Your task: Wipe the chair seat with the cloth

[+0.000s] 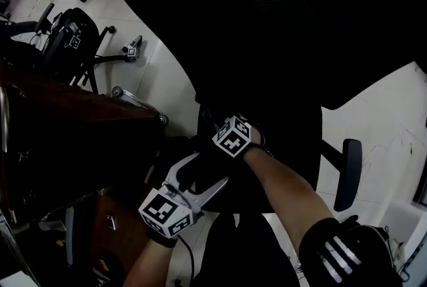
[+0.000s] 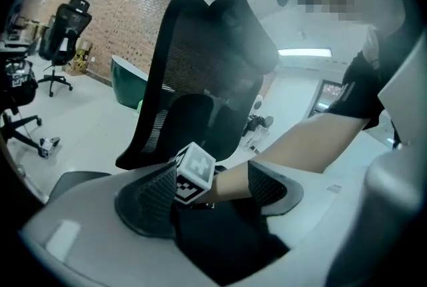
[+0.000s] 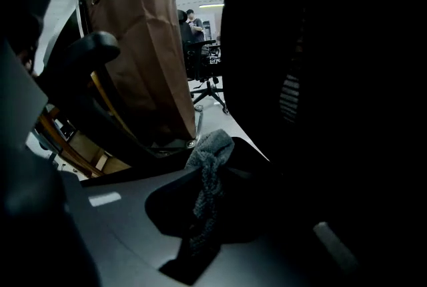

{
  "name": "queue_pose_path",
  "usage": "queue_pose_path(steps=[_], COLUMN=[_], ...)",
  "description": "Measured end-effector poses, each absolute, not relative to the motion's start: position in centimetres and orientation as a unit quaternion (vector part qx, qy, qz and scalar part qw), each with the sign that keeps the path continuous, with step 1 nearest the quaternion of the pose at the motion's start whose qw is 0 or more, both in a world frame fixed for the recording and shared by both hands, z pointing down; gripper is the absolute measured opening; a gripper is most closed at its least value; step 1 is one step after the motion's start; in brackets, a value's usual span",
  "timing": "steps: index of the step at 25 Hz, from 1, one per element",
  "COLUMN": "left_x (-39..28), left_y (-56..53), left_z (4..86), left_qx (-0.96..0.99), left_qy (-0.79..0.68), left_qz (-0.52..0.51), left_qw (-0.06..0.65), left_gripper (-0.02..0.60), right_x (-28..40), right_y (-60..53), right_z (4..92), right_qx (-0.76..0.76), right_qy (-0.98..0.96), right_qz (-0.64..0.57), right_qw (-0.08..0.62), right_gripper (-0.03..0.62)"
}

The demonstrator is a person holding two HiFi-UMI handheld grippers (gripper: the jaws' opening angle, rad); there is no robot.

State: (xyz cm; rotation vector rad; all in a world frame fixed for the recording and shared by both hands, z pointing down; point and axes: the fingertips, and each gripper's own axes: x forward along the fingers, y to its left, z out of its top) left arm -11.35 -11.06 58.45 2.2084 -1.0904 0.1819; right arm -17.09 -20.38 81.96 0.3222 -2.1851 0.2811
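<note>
**Q:** Where are your two grippers?

**A:** Both are down at a black office chair in a dim room. My right gripper (image 3: 217, 199) reaches in at the left edge of the chair seat (image 1: 293, 139). My forearm (image 2: 300, 145) stretches across the seat towards it. My left gripper (image 2: 212, 189) sits just beside the right one, nearer to me, and looks straight at the right gripper's marker cube (image 2: 195, 172).

**Q:** What are the jaws doing?

**A:** The right jaws are closed on a grey knitted cloth (image 3: 208, 169). It bunches up above the tips and trails down between them. The left jaws stand wide apart and grip nothing. My right wrist and that cube show in the gap beyond them.

**Q:** Is the cloth on the seat?

**A:** It is right at the seat's edge. The pictures are too dark for me to tell whether it touches the seat.

**Q:** What else is around?

**A:** The chair's tall mesh backrest (image 2: 193, 59) rises behind the grippers. One armrest (image 1: 348, 172) sticks out on the right. A brown fabric cart on a metal frame (image 3: 140, 52) stands close on the left. Another office chair (image 2: 63, 32) stands well apart on the pale floor (image 1: 167, 72), in front of a brick wall (image 2: 120, 25).
</note>
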Motion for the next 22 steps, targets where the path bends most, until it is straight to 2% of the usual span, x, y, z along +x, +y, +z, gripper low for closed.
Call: queue_pose_path(steps=[5, 9, 22], left_x=[-10.8, -9.9, -2.6], left_y=[-11.1, -11.2, -11.7], left_z=[58.6, 59.0, 60.2], left_qx=[0.848, 0.851, 0.872], left_qy=[-0.408, -0.399, -0.336], left_qz=[0.076, 0.076, 0.090], left_qw=[0.328, 0.332, 0.345], left_gripper=[0.360, 0.360, 0.360], right_x=[-17.7, -15.1, 7.3], right_y=[-19.9, -20.2, -22.3], right_z=[83.3, 83.9, 85.7], right_qx=[0.111, 0.114, 0.205], right_qy=[-0.884, -0.876, -0.803], right_qz=[0.082, 0.078, 0.111], right_qw=[0.446, 0.463, 0.548], right_gripper=[0.044, 0.044, 0.044])
